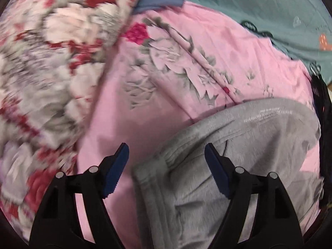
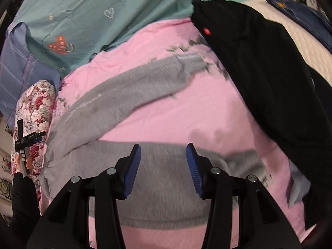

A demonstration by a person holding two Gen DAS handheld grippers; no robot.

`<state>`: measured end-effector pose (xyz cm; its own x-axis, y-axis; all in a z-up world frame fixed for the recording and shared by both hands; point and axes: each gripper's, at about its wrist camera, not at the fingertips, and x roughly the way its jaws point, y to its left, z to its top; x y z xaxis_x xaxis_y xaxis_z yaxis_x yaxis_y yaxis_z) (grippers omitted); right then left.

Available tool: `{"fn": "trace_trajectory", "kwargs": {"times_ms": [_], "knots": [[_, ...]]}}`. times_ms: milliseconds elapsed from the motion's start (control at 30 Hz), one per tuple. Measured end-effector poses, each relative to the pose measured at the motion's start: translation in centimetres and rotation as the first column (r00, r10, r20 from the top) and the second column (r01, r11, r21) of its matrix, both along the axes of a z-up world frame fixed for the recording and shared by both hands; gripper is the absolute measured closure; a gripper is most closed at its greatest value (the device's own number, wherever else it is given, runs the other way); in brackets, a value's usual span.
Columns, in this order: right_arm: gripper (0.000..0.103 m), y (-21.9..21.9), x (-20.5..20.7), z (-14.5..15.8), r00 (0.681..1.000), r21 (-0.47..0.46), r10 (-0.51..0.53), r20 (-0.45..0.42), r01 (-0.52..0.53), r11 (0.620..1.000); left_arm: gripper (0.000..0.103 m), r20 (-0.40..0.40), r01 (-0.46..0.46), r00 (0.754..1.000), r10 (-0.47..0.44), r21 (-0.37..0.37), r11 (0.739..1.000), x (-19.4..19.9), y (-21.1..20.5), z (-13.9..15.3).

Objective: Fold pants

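The grey pants lie spread on the pink sheet, legs apart in a V: one leg runs up toward the black garment, the other lies across the near foreground under the right gripper. The waist end lies at the left, beside the floral quilt.

Tool state: the right gripper stands part open above the near leg, holding nothing. The left gripper stands wide open over the waistband corner, also empty; no pad presses on cloth.

Step in hand: judged from the layout, the pants are laid flat and both grippers stand free, so no fold is yet made. The next move calls for a grasp on one leg's outer edge, carrying it over onto the other leg so the two align.

Edges and room: the far leg's cuff lies close to the black garment, possibly touching; motion blur there prevents certainty. Open pink sheet lies between the legs. The teal sheet borders the far side and the floral quilt crowds the left. A hand holding the left gripper's handle shows at the left edge of the right wrist view.
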<state>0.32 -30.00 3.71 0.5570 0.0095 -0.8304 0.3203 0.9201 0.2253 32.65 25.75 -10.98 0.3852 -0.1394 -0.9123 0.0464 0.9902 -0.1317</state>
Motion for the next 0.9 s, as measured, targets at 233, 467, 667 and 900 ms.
{"fn": "trace_trajectory", "kwargs": {"times_ms": [233,467,667,900], "knots": [[0.056,2.9,2.4,1.2,0.998,-0.071,0.057,-0.030,-0.059,0.996,0.083,0.023,0.100,0.995,-0.099,-0.073,0.992,-0.1,-0.6,-2.9],[0.050,20.2,17.3,0.8,0.762,-0.108,0.646,0.048,-0.639,0.761,0.087,0.132,0.061,0.991,-0.029,-0.243,0.968,-1.7,1.9,-3.4],[0.050,35.6,28.0,-4.6,0.429,-0.186,0.891,-0.146,-0.897,0.401,0.087,0.151,0.075,0.988,-0.034,-0.270,0.960,-2.1,2.4,-2.4],[0.050,39.9,33.9,-9.8,0.355,-0.226,0.876,-0.327,-0.929,0.292,0.087,0.147,0.077,0.988,-0.036,-0.285,0.955,-1.9,2.5,-2.6]]}}
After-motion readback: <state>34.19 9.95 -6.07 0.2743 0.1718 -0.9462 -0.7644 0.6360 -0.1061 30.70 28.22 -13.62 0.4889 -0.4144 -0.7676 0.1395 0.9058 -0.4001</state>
